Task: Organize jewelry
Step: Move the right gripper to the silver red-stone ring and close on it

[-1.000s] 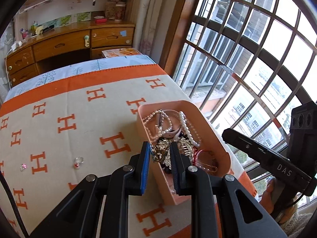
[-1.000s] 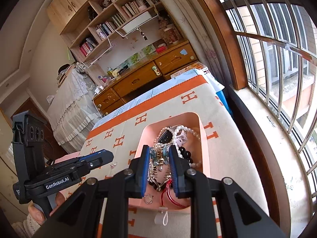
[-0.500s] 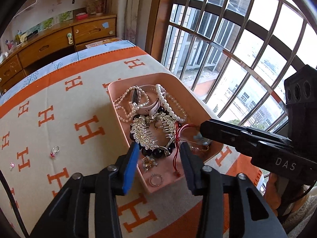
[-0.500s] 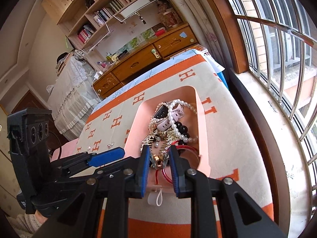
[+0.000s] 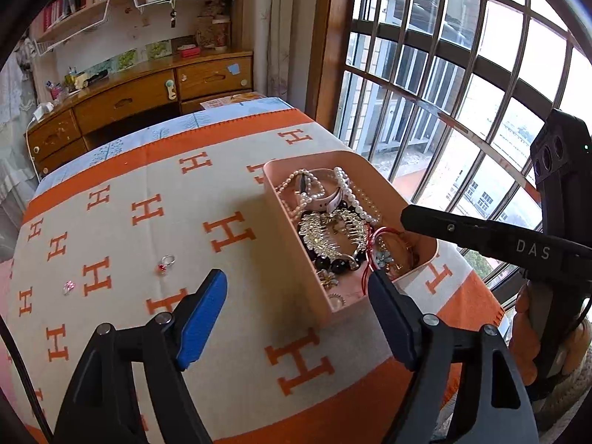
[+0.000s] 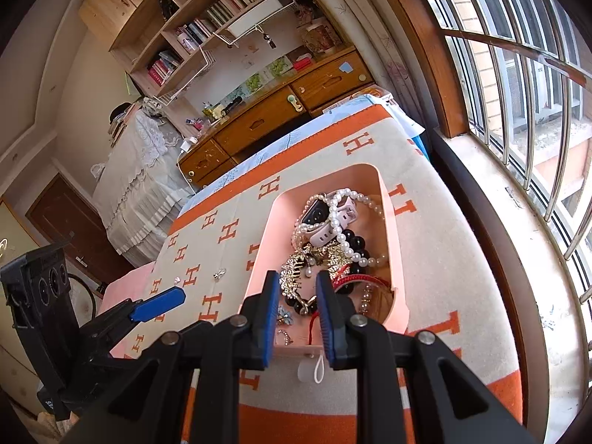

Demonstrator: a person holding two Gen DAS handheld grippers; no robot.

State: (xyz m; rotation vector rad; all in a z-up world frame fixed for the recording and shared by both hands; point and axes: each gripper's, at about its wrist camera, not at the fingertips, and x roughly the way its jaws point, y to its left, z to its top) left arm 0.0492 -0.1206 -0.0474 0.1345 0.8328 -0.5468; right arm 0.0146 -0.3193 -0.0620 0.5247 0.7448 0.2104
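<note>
Clutter in the pink tray (image 5: 377,179) was tangled enough that you could not separate every piece: pearl strands (image 6: 342,218), a pink-strapped smartwatch (image 6: 320,222), a gold comb-shaped hairpiece (image 5: 329,231), black beads (image 5: 333,264) and red cord (image 6: 364,278) overlapped, and the small items at the tray's near end were too small to name. Your right gripper (image 6: 298,298) hung over that near end with its jaws nearly together; whether they pinched the gold chain beneath them could not be made out. In the left wrist view its dark finger crossed the tray's right corner and hid what lay there.

Your left gripper (image 5: 296,292) was opening, jaws wide, nothing between them but blanket and the tray's near corner. The tray sat on the orange-and-beige H-patterned blanket (image 5: 148,185) toward the window side. Two loose pieces lay apart on the blanket to the tray's left: one ring with a red stone (image 5: 166,261) and one small pink-stoned piece (image 5: 69,286). Behind stood a wooden drawer unit (image 5: 129,100) and barred windows (image 5: 462,74).
</note>
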